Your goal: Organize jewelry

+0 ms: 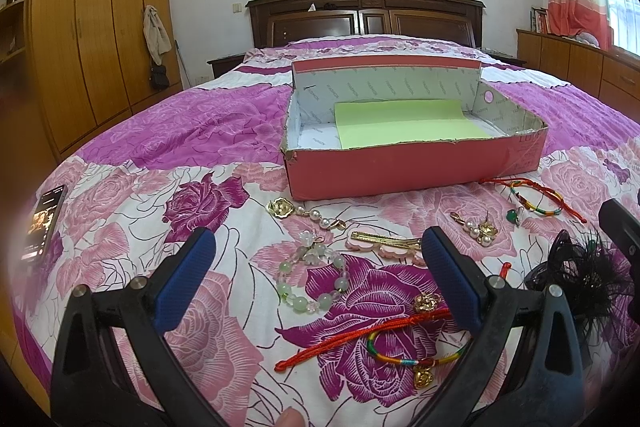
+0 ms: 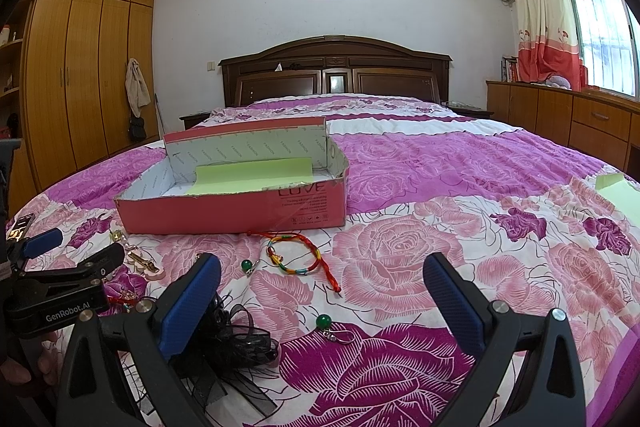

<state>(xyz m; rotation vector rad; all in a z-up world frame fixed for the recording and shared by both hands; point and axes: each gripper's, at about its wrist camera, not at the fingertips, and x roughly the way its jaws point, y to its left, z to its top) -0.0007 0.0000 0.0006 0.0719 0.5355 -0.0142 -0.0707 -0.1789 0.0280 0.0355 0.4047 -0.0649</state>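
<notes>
A pink cardboard box [image 1: 400, 173] lined with green paper [image 1: 404, 125] stands open on the bed; it also shows in the right wrist view [image 2: 224, 209]. Jewelry lies on the floral bedspread in front of it. My left gripper [image 1: 316, 267] is open and empty above a green bead bracelet [image 1: 316, 281], with a gold hair clip [image 1: 384, 241], a pearl brooch [image 1: 308, 213] and a red cord bracelet [image 1: 380, 337] close by. My right gripper [image 2: 322, 279] is open and empty above a green bead earring [image 2: 332, 327]. A multicoloured cord bracelet [image 2: 296, 253] lies ahead of it.
A black feather hairpiece [image 2: 240, 339] lies under the right gripper's left finger. A phone [image 1: 44, 223] lies at the bed's left edge. A second green earring [image 2: 247, 265] and pearl earrings [image 1: 478, 227] lie near the box. A green paper sheet [image 2: 618, 193] lies far right.
</notes>
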